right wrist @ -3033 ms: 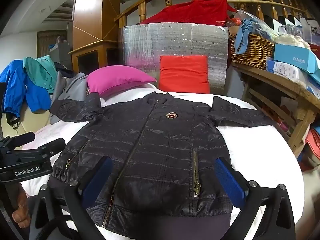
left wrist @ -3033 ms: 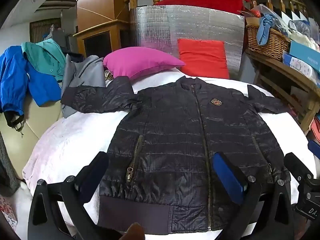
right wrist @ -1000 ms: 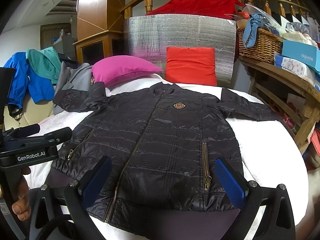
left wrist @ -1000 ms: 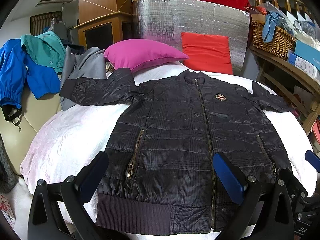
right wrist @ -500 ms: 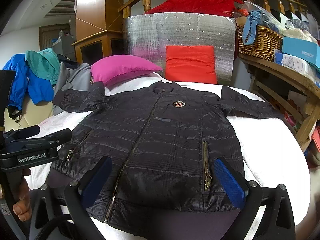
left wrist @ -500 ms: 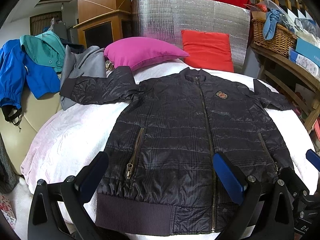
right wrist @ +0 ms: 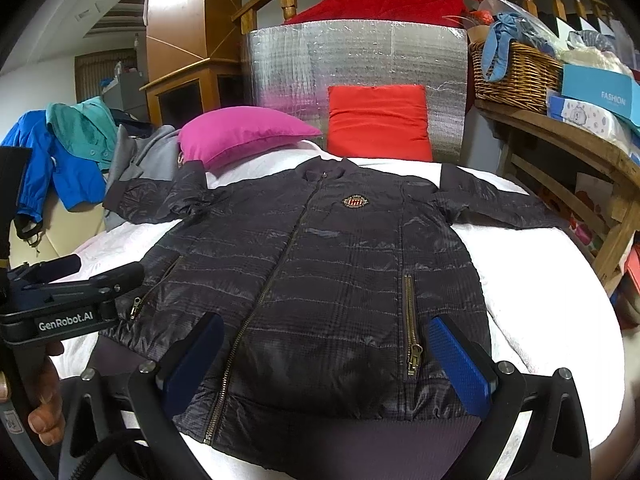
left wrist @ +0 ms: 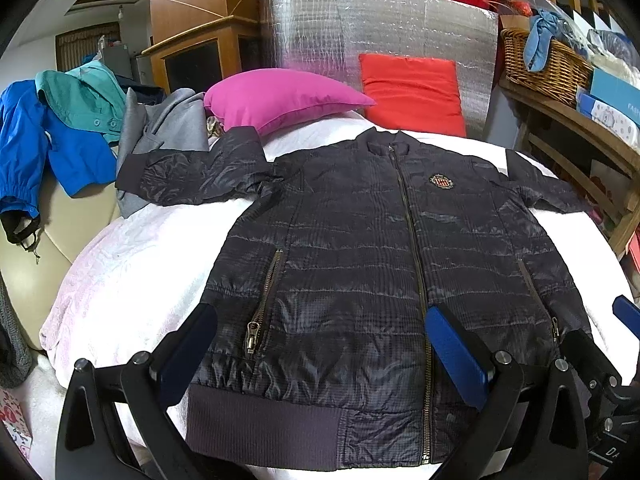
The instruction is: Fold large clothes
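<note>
A black quilted jacket lies flat, front up and zipped, on a white bed, both sleeves spread out; it also shows in the right wrist view. My left gripper is open and empty, hovering over the jacket's hem on its left half. My right gripper is open and empty over the hem near the right pocket zip. The left gripper body shows at the left edge of the right wrist view.
A magenta pillow and a red pillow lie at the bed's head before a silver foil panel. Blue, teal and grey clothes hang at left. A wooden shelf with a wicker basket stands at right.
Both grippers have shifted slightly forward and lower over the hem. The jacket has not moved. Both stay open.
</note>
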Motion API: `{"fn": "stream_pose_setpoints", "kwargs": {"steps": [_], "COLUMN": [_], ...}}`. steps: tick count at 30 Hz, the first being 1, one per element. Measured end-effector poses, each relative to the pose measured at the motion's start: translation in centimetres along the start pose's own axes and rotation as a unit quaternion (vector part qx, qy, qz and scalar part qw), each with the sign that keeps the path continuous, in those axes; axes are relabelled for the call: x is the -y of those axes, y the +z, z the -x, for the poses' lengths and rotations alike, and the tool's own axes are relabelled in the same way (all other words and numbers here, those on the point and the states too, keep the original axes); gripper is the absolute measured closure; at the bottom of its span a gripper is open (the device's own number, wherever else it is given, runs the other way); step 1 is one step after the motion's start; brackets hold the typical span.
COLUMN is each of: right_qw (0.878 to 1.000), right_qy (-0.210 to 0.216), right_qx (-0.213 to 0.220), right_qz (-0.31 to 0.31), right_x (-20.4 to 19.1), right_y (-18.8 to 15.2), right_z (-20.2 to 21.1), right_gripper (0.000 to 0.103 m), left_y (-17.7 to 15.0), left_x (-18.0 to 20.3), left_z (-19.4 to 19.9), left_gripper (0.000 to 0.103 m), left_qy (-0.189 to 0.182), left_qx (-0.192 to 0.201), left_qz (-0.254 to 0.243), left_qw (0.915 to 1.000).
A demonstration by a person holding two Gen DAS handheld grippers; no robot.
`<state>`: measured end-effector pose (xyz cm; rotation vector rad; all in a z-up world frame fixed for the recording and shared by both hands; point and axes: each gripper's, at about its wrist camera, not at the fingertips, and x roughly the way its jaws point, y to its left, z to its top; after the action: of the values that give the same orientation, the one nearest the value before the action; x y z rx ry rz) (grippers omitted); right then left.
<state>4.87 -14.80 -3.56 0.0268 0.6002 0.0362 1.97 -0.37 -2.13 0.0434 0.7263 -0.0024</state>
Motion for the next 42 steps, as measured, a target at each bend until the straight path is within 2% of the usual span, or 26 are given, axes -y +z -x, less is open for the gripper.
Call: {"fn": "stream_pose_setpoints", "kwargs": {"steps": [10,13,14,16,20,22,26,32,34,36,38,41,42], "right_qw": [1.0,0.999,0.996,0.991,0.983,0.974,0.943,0.916,0.905,0.893,0.881,0.863,0.859], "right_qy": [0.002,0.038,0.072,0.104,0.097,0.101,0.117,0.127,0.137,0.147,0.152,0.148,0.145], "right_qx": [-0.001,-0.018,-0.03,-0.045,-0.06,-0.064,-0.075,-0.064,-0.055,-0.043,-0.041,-0.044,-0.044], "right_qz": [-0.003,-0.014,-0.031,-0.064,-0.145,-0.192,-0.301,-0.374,-0.4,-0.423,-0.446,-0.481,-0.488], "right_x": [0.4,1.2,2.1,3.8,9.3,12.0,18.5,25.3,27.4,29.4,31.4,34.7,35.3], "right_y": [-0.1,-0.1,-0.2,-0.4,-1.0,-1.5,-2.7,-2.2,-1.7,-1.1,-0.7,0.0,0.2], "right_z": [0.0,-0.4,-0.6,-1.0,-1.6,-1.9,-2.8,-4.1,-4.7,-5.5,-6.7,-9.4,-10.0], "right_gripper": [0.0,0.0,0.0,0.0,0.0,0.0,0.0,0.001,0.006,0.022,0.029,0.03,0.031], "left_y": [0.0,-0.5,-0.7,-1.2,-2.2,-2.4,-2.0,-0.4,0.4,1.2,2.0,2.2,1.9], "left_x": [-0.2,-0.9,-1.2,-2.1,-4.1,-4.7,-4.9,-2.5,-1.5,-0.4,0.5,1.5,1.8], "left_z": [-0.2,-1.1,-1.7,-3.1,-6.0,-7.0,-8.0,-8.9,-9.2,-9.7,-10.2,-12.2,-13.3], "left_gripper": [0.0,0.0,0.0,0.0,0.0,0.0,0.0,0.0,0.0,0.0,0.0,0.0,0.0], "left_qy": [0.0,0.004,0.008,0.017,0.041,0.053,0.057,0.051,0.045,0.039,0.031,0.001,0.004], "left_qx": [-0.001,-0.007,-0.012,-0.028,-0.066,-0.076,-0.081,-0.069,-0.062,-0.05,-0.046,-0.056,-0.066], "left_qz": [0.0,0.004,0.006,0.015,0.034,0.038,0.035,-0.006,-0.017,-0.025,-0.026,-0.018,-0.021], "left_qw": [1.0,1.0,0.9999,0.9994,0.9964,0.995,0.9945,0.9963,0.9969,0.9977,0.9981,0.9983,0.9976]}}
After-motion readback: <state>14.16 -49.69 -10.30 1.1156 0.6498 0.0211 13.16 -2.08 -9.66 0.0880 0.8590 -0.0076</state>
